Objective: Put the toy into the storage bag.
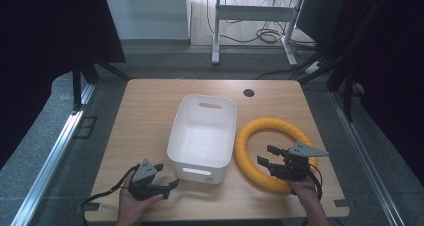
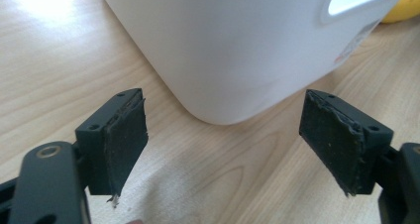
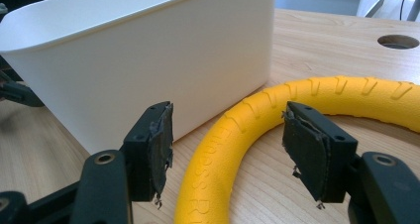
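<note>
Wooden tabletop (image 1: 150,116) carries a white plastic bin (image 1: 202,136), with a yellow foam ring (image 1: 250,136) flat just beside it. Right gripper (image 3: 228,147) straddles the ring's near arc, jaws wide, seemingly lining up a grasp. Left gripper (image 2: 223,147), jaws wide, faces the bin's corner.

Dim surroundings; glare on table (image 2: 34,1)

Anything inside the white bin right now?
From the high view, the white bin looks empty: bare white floor and walls. The strip just behind its near wall is hidden. The yellow ring lies outside, beside it.
</note>
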